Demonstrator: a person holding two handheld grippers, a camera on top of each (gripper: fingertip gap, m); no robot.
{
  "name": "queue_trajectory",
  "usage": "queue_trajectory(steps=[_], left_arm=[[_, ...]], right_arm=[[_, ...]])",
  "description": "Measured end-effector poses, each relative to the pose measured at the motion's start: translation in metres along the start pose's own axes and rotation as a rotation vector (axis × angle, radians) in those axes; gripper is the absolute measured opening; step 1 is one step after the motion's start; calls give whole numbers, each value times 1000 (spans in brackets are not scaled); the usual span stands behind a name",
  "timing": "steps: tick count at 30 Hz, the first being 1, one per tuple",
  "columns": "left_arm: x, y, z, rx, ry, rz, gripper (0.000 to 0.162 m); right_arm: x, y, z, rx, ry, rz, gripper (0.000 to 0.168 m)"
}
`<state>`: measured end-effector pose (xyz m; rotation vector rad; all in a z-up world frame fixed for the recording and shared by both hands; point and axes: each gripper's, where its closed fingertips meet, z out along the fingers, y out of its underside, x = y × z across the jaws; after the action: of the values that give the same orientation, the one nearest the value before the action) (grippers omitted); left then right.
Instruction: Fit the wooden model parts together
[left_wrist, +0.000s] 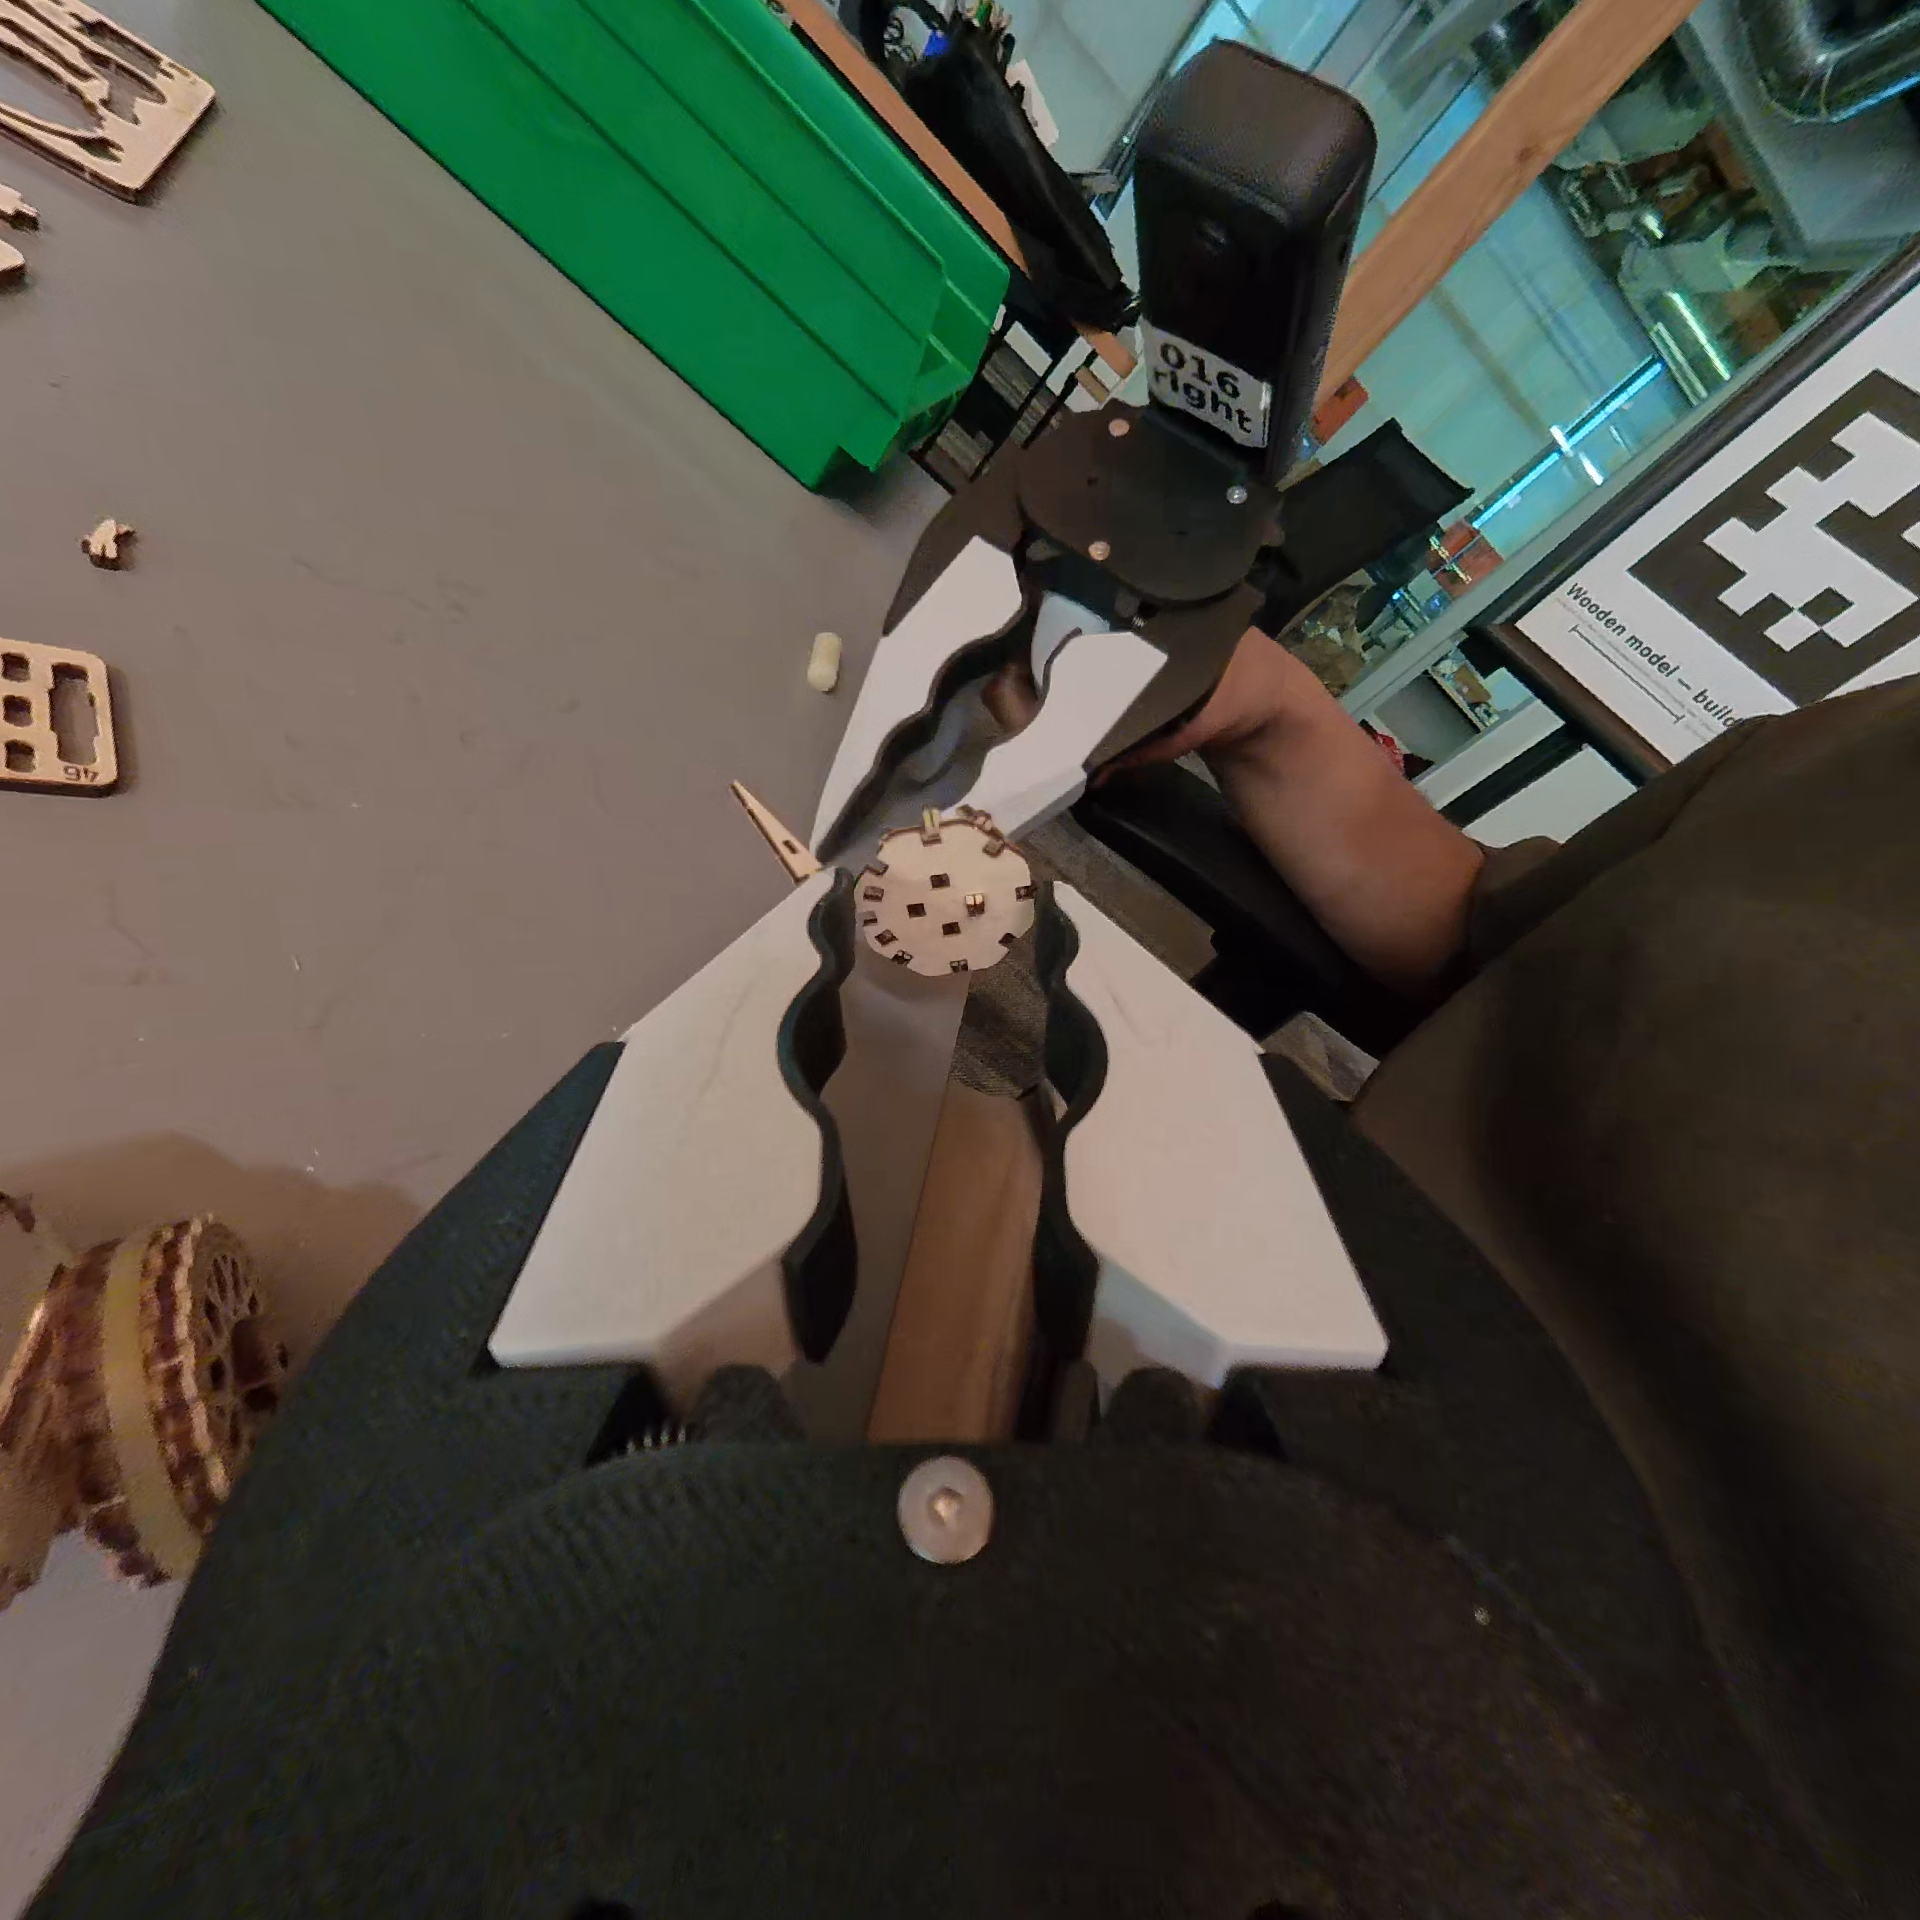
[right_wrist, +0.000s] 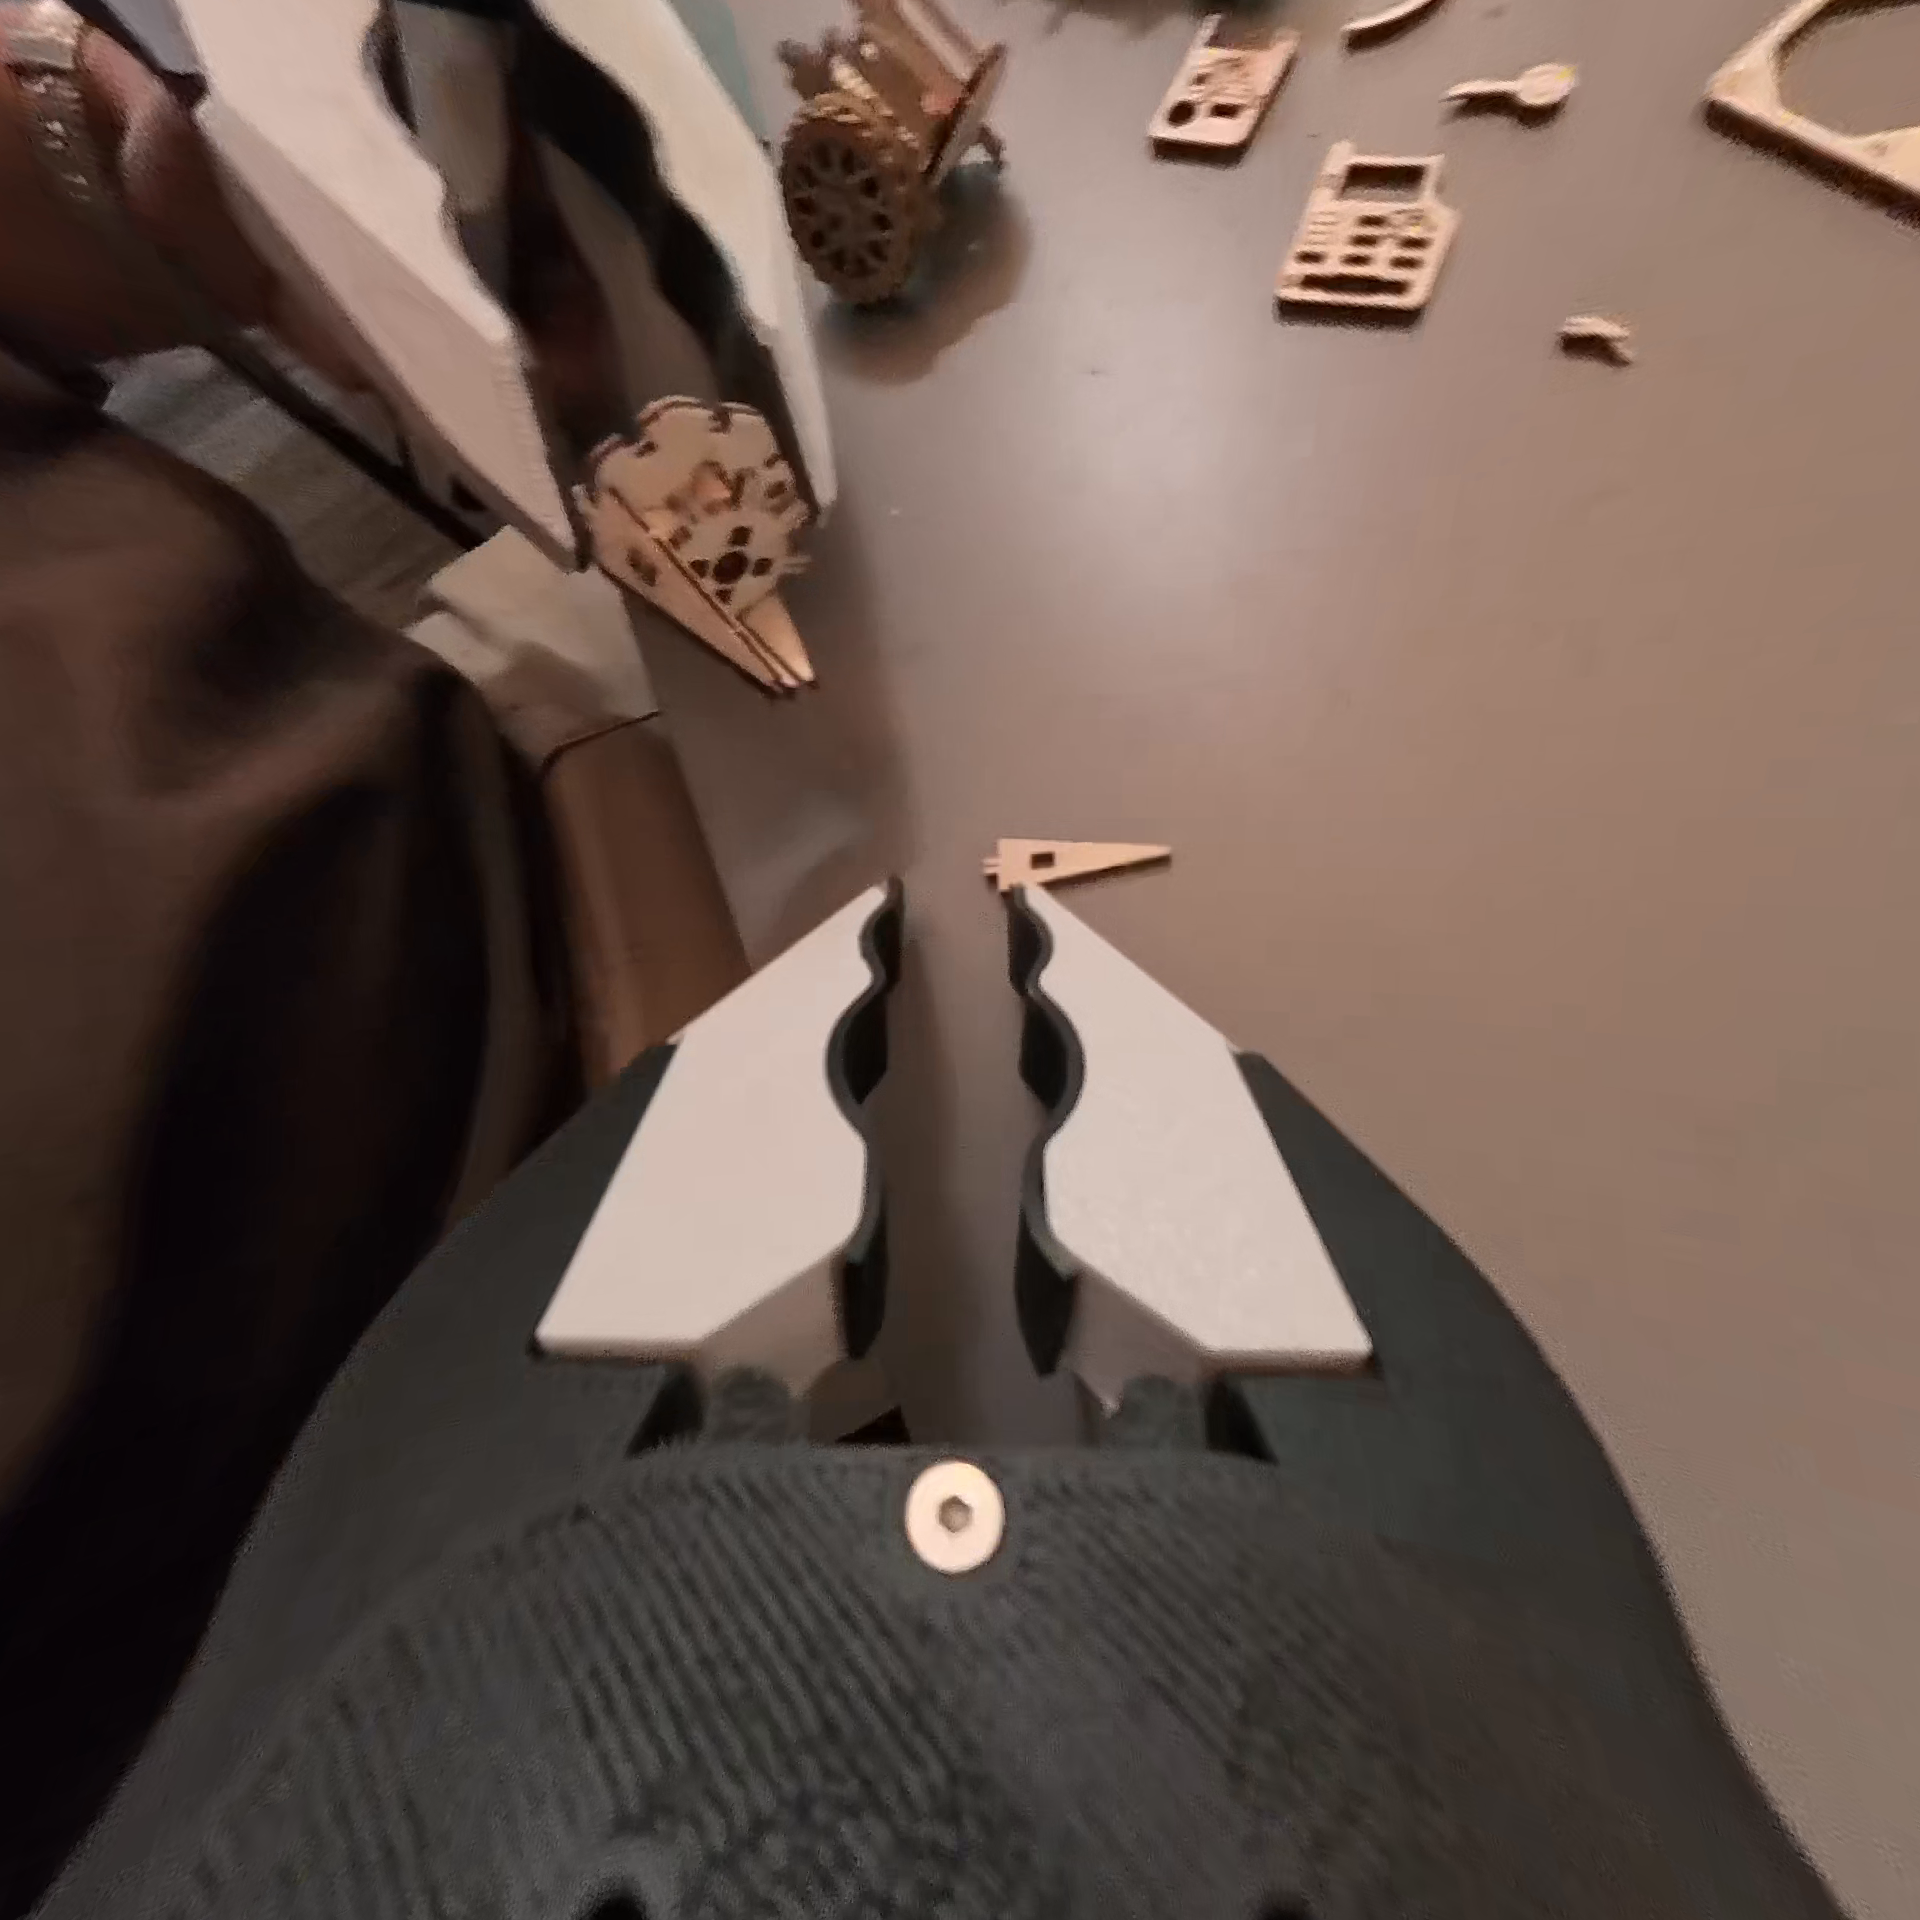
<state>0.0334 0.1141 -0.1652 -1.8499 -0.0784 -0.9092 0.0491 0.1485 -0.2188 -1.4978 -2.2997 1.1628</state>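
The left gripper (left_wrist: 940, 914) is pinching a round, slotted, pale wooden model assembly (left_wrist: 943, 906) at its fingertips, above the near table edge. The right gripper (right_wrist: 951, 899) is holding nothing, its fingers slightly spread, just above a small pointed wooden part (right_wrist: 1081, 862) lying on the table. The matte grey table (left_wrist: 416, 644) is carrying scattered laser-cut wooden sheets (right_wrist: 1361, 234) and a wheeled wooden model (right_wrist: 883, 156). Green plastic bins (left_wrist: 675, 208) are sitting at its far edge. A white printed label (left_wrist: 1210, 393) is showing on the right gripper's housing, and a black-and-white marker board (left_wrist: 1756, 561) is standing beyond.
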Motion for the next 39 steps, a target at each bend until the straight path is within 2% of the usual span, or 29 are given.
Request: queue_trajectory(steps=[4,8,10,14,17,21,24,27,31,35,39], left_arm=[[1,0,-1,3,13,-8,32],[6,1,-1,-11,57,-15,32],[7,2,-1,-20,75,-24,32],[8,1,-2,-17,88,-39,32],[8,1,-2,-14,93,-44,32],[9,2,-2,-23,97,-31,32],[9,4,-1,-31,96,-24,32],[9,3,-1,-29,96,-24,32],[9,2,-1,-24,98,-28,32],[9,1,-2,-17,100,-34,32],[11,-1,-4,-6,126,-49,32]], right_arm=[[-9,-13,-3,84,-41,-35,18],[20,-9,-10,65,146,-185,22],[28,-4,-5,41,181,-264,22],[22,-4,-1,32,106,-187,24],[15,-5,3,33,106,-228,24],[12,-20,6,84,161,-319,38],[24,-15,2,44,225,-321,34],[17,-9,-5,39,158,-264,25],[6,0,2,-7,94,-218,28],[-21,-9,20,13,13,-255,31],[-18,-15,14,35,66,-315,29]])
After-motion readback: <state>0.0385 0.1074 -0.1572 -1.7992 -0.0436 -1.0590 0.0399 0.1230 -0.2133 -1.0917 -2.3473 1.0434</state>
